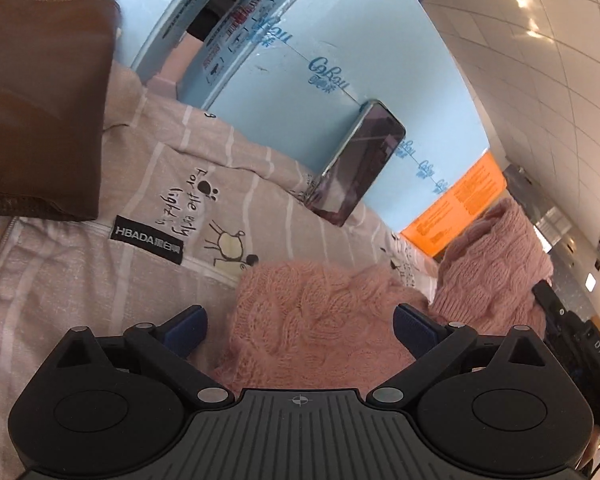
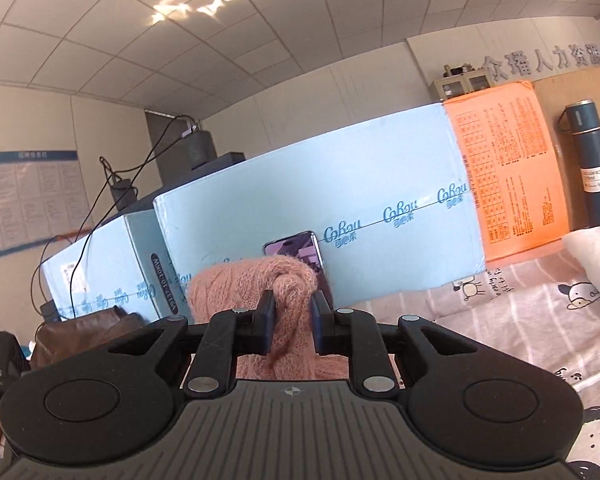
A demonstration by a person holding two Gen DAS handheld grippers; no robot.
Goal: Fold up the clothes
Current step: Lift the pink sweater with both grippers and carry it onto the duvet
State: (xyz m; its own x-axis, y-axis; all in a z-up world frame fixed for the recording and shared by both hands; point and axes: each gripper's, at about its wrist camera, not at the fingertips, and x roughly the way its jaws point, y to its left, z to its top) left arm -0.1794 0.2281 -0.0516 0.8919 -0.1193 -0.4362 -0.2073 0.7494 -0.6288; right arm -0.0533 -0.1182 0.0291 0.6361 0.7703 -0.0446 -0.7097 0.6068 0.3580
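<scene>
A fuzzy pink knitted sweater (image 1: 316, 320) lies on a beige printed bedsheet (image 1: 80, 288). My left gripper (image 1: 300, 330) stands open just above it, the knit spread between its blue pads (image 1: 188, 330) without being pressed. A raised part of the sweater (image 1: 496, 264) is lifted at the right, where the other gripper's black body shows. In the right wrist view, my right gripper (image 2: 293, 318) is shut on a bunched fold of the pink sweater (image 2: 252, 280), held up level in front of the blue boxes.
Light blue cardboard boxes (image 2: 380, 184) and an orange box (image 2: 508, 168) stand along the back. A phone (image 1: 360, 164) leans on a blue box. A brown leather garment (image 1: 40, 100) lies at the left, a dark flask (image 2: 592, 168) and a white pillow (image 2: 596, 264) at the right.
</scene>
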